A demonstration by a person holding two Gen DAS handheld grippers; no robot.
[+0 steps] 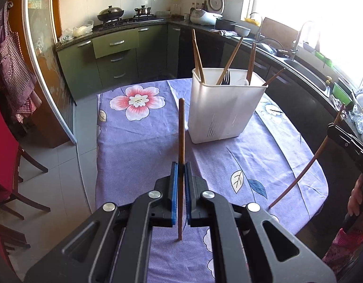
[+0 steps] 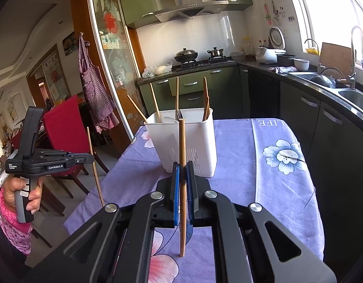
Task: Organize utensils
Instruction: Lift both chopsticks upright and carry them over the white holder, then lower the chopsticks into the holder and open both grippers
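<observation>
Left wrist view: the left gripper (image 1: 180, 165) has its blue pads (image 1: 174, 193) pinched on a dark chopstick (image 1: 181, 132) that stands nearly upright, its lower end hanging clear above the purple cloth (image 1: 139, 146). Ahead and a little right sits the white holder (image 1: 225, 113), already carrying several chopsticks and a fork (image 1: 226, 78). At the far right edge the right gripper (image 1: 332, 129) shows from the side, clamped on a second chopstick (image 1: 304, 172) that slants down toward the cloth.

Right wrist view: the right gripper (image 2: 182, 165) has its jaws pressed onto a pale chopstick (image 2: 182, 146), upright, directly in front of the holder (image 2: 188, 146). The left gripper (image 2: 87, 159) is off to the left, beside the table, carried by a hand (image 2: 23, 193), with its chopstick (image 2: 94, 165) pinched and dangling.

Risks, as I judge them: each stick is held near mid-length by a narrow pinch, so it could pivot or slip if swung fast. The sticks already leaning in the holder crowd its mouth; a tip coming in at an angle may catch on them or on the rim, and a push against the light holder could tip it. Both grippers heading for the one opening together could also collide.
</observation>
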